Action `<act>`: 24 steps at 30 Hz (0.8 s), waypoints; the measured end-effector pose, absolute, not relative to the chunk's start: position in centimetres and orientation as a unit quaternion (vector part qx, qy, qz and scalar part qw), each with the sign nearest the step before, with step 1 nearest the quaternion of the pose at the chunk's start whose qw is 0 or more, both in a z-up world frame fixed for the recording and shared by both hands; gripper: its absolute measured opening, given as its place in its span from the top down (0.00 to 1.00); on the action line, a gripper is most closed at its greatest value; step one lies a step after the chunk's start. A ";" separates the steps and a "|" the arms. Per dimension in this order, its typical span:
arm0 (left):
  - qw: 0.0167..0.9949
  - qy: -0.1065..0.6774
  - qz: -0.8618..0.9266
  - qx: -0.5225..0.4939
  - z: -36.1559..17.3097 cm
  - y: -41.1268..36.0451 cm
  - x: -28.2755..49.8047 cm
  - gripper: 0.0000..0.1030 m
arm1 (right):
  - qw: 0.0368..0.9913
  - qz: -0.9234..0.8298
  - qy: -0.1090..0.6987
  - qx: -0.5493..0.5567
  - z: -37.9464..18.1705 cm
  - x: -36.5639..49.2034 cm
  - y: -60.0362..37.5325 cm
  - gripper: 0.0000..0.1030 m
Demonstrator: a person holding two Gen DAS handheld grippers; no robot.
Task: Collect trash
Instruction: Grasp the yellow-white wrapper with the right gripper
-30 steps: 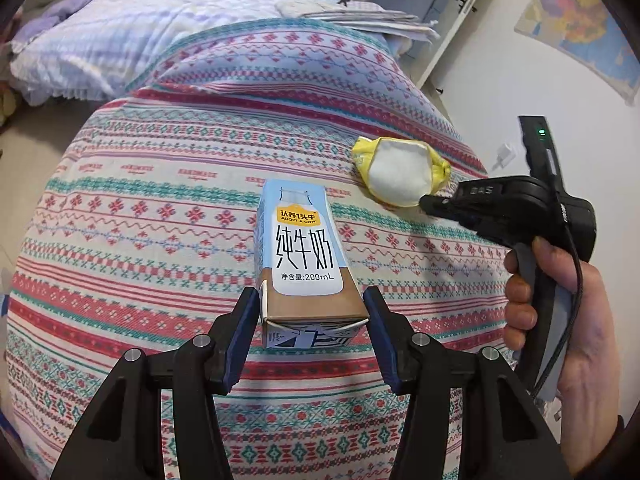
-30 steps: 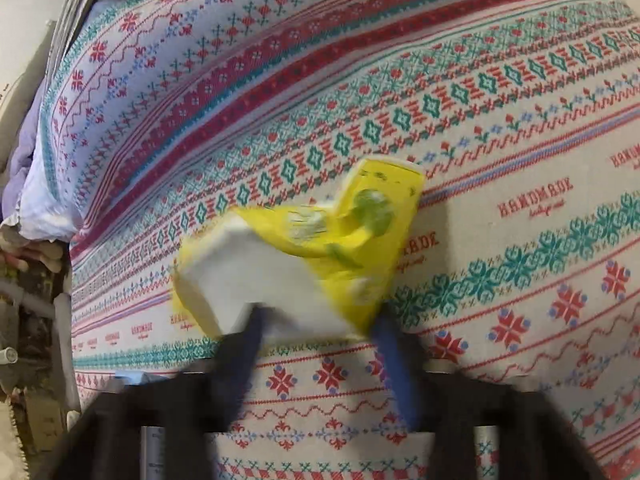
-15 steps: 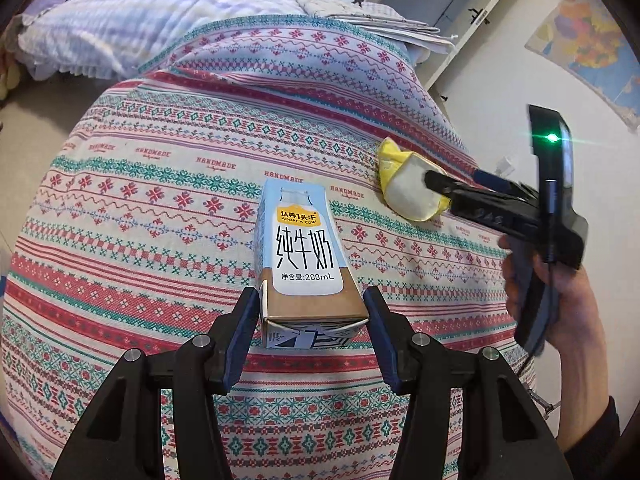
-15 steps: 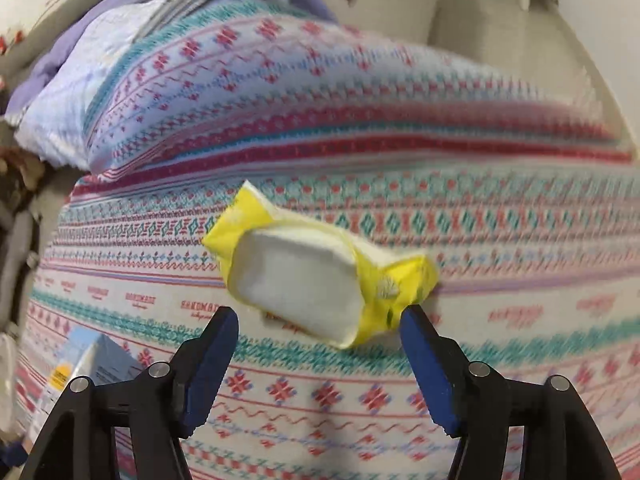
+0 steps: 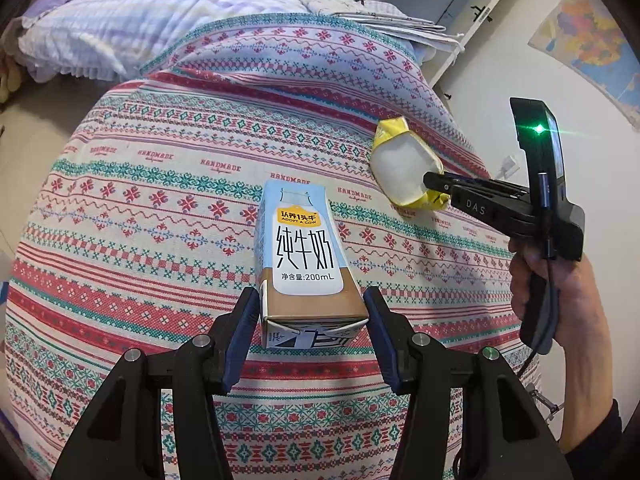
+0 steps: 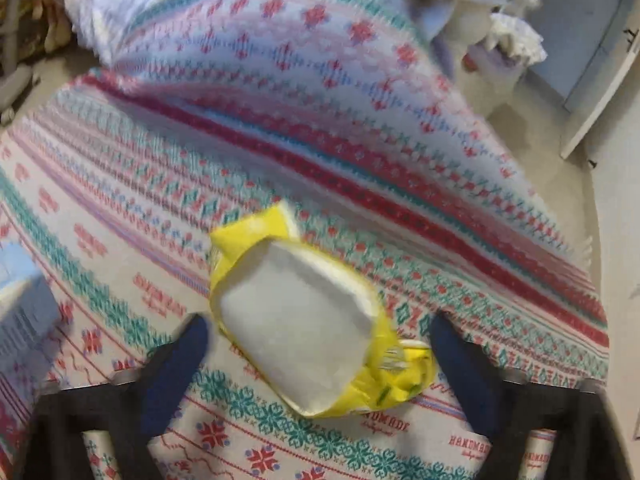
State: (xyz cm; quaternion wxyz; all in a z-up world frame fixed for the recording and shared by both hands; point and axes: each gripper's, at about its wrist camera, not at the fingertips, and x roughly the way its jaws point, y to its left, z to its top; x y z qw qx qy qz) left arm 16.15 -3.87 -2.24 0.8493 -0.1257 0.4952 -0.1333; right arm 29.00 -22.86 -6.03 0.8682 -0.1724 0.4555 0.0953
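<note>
A blue and brown milk carton [image 5: 306, 264] lies on the patterned bedspread [image 5: 160, 200]. My left gripper [image 5: 312, 328] is open, its blue pads either side of the carton's near end, not pressing it. A yellow wrapper with a white face [image 6: 304, 320] lies on the bedspread further right, also in the left wrist view [image 5: 404, 168]. My right gripper [image 6: 320, 360] is open around the wrapper's near end; in the left wrist view [image 5: 436, 182] its tip sits at the wrapper. The carton's corner [image 6: 20, 312] shows at the right wrist view's left edge.
A white and lilac quilt [image 5: 120, 32] is bunched at the bed's far end with folded papers [image 5: 392, 24] beside it. A white cabinet [image 5: 440, 0] and a wall map [image 5: 592, 40] stand to the right. Floor [image 5: 28, 120] lies left of the bed.
My right gripper has swung round and moved in on the yellow wrapper, jaws open either side of it. My left gripper has stayed open around the carton.
</note>
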 end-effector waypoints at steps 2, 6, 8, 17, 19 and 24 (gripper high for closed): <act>0.851 0.493 -0.133 -0.126 -2.1 -3.8 16.0 0.45 | 0.872 0.099 0.455 -0.152 -5.6 29.1 -23.3 0.77; 0.856 0.484 -0.131 -0.129 -1.5 -3.3 15.7 0.45 | 0.872 0.118 0.462 -0.109 -4.2 29.3 -23.5 0.86; 0.859 0.478 -0.130 -0.126 -1.1 -3.2 15.5 0.45 | 0.868 0.123 0.467 -0.114 -4.2 29.2 -22.9 0.87; 0.860 0.475 -0.123 -0.137 -0.6 -2.2 15.3 0.45 | 0.866 0.150 0.469 -0.092 -2.1 27.7 -18.3 0.87; 0.861 0.475 -0.120 -0.140 -0.4 -1.9 15.3 0.45 | 0.867 0.160 0.464 -0.089 -1.8 27.3 -17.5 0.87; 0.867 0.465 -0.111 -0.141 0.5 -0.9 15.2 0.45 | 0.872 0.179 0.449 -0.076 -0.6 25.7 -16.6 0.87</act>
